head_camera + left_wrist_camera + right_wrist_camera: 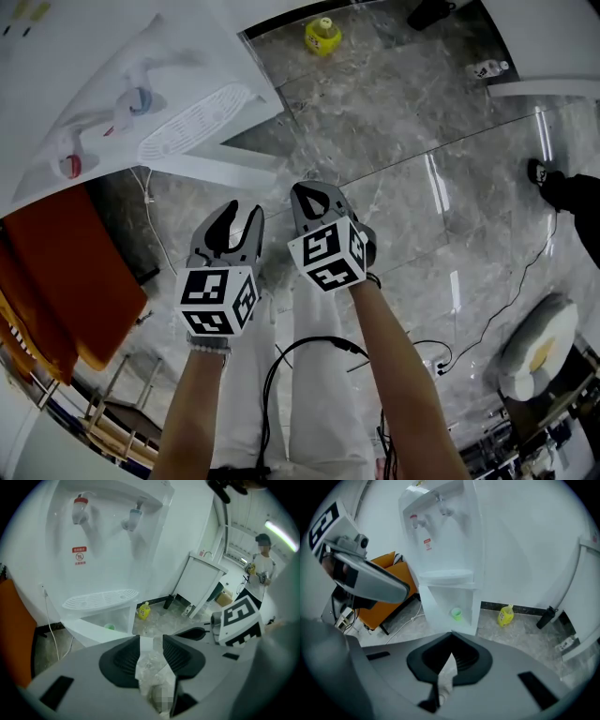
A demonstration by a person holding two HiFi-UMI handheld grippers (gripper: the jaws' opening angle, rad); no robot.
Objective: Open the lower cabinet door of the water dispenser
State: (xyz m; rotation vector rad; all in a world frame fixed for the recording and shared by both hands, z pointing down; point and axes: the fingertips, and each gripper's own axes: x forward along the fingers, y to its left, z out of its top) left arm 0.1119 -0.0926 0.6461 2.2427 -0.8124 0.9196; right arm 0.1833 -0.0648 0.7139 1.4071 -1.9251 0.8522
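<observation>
Water dispenser (440,536) at left: white, upright, long axis vertical, red and blue taps facing the grippers. Lower cabinet door (433,613), a plain white panel, swung out from the front; the open compartment shows a green cup (456,614). Left gripper (236,217) in front of it, jaws spread, floor between them. Right gripper (314,199) just beside, jaws pressed together, empty.

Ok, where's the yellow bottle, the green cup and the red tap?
yellow bottle (505,616): right gripper view, on its body.
green cup (456,614): right gripper view, on its side.
red tap (80,508): left gripper view, on the spout below its red cap.
</observation>
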